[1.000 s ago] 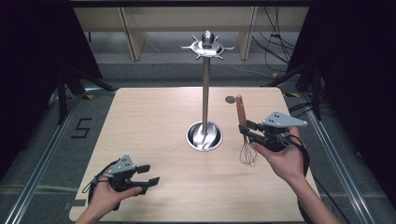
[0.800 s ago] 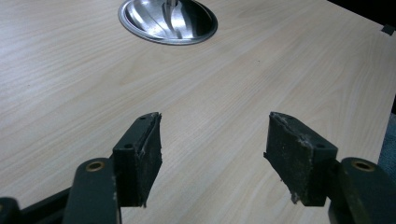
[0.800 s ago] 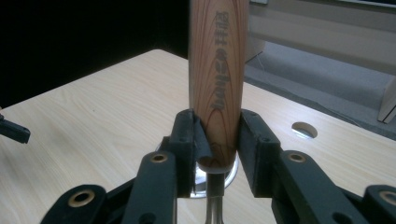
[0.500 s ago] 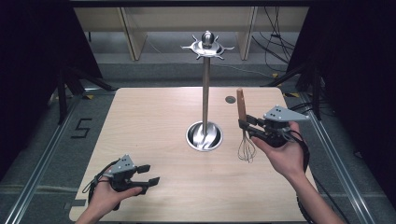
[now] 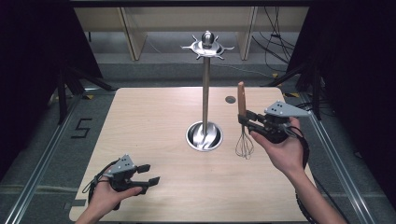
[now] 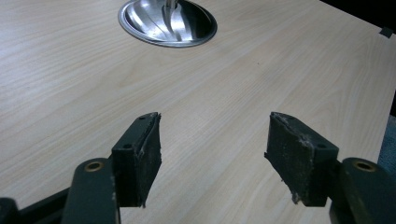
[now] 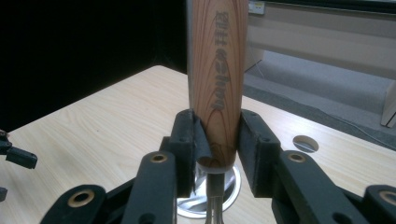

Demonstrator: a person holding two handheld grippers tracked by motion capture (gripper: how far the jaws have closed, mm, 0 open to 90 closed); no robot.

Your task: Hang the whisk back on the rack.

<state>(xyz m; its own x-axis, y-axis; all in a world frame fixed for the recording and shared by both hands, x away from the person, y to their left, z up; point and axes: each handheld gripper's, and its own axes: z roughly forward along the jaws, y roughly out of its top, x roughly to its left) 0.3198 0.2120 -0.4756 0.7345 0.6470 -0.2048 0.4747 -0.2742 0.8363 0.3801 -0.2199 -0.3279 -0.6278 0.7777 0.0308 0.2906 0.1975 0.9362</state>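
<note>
A whisk with a wooden handle (image 5: 241, 100) and wire head (image 5: 244, 145) hangs upright over the table's right side. My right gripper (image 5: 246, 118) is shut on the handle's lower end; in the right gripper view the pads (image 7: 194, 140) press both sides of the handle (image 7: 218, 70). A steel utensil stand, with a round base (image 5: 204, 136) and a hooked top (image 5: 207, 45), rises from the table's middle, left of the whisk. My left gripper (image 5: 148, 173) rests low near the front left, open with nothing between its fingers (image 6: 139, 154); the stand's base (image 6: 168, 22) lies ahead of it.
The light wooden table (image 5: 149, 116) has a round cable hole (image 5: 230, 99) near its back right. Dark curtains flank both sides, and shelving stands behind the table. A floor mark reading 5 (image 5: 81, 128) lies to the left.
The right gripper has lifted the whisk slightly and shifted it a little toward the back. The left gripper has stayed in place.
</note>
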